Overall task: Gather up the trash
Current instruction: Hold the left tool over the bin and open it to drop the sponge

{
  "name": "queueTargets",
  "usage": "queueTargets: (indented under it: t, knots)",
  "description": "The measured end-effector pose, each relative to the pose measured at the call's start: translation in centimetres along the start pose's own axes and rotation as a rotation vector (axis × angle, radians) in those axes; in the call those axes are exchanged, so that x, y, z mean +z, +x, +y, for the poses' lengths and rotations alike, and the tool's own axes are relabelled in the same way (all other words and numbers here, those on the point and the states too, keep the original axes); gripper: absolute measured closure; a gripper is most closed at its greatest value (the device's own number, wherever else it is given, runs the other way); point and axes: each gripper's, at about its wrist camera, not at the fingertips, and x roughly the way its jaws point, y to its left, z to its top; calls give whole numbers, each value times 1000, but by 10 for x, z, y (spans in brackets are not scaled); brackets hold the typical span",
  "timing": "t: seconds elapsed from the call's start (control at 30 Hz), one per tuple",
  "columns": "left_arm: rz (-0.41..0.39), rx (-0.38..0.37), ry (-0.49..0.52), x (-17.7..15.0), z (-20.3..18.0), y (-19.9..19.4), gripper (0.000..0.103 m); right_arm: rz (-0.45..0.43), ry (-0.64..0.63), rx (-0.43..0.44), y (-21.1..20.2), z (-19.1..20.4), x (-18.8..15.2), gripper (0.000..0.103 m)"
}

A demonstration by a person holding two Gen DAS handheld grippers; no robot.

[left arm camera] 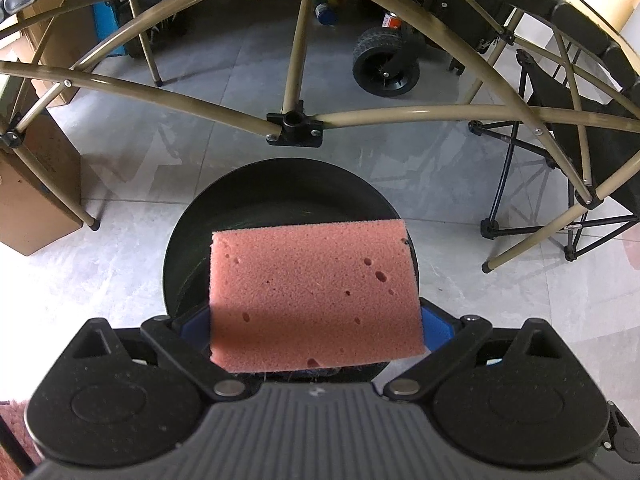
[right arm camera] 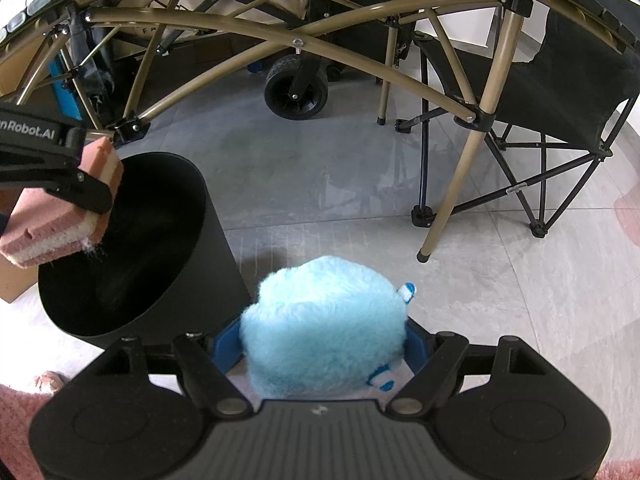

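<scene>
My left gripper [left arm camera: 314, 328] is shut on a pink sponge [left arm camera: 312, 292] with a white middle layer, and holds it right above the open mouth of a black round bin [left arm camera: 280, 188]. In the right wrist view that sponge [right arm camera: 52, 228] hangs over the bin's near left rim, clamped by the left gripper [right arm camera: 80, 184]. The bin [right arm camera: 224, 264] stands on the grey tile floor, and its inside looks dark. My right gripper [right arm camera: 322, 344] is shut on a fluffy light-blue plush thing [right arm camera: 324, 320] with small blue-and-white bits, just right of the bin and outside it.
Tan metal frame tubes [left arm camera: 294, 124] arch over the floor beyond the bin. A black wheel [left arm camera: 384, 64] and a black folding chair [right arm camera: 560, 80] stand behind them. Cardboard boxes [left arm camera: 36, 200] sit at the left. Pink fuzzy fabric [right arm camera: 16, 420] shows at the lower left.
</scene>
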Motion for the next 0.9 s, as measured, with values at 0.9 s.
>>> queueTargets:
  t: [0.9]
  knots:
    - [25, 6, -5, -3, 2, 2, 0, -5, 2, 6, -3, 1, 0, 25]
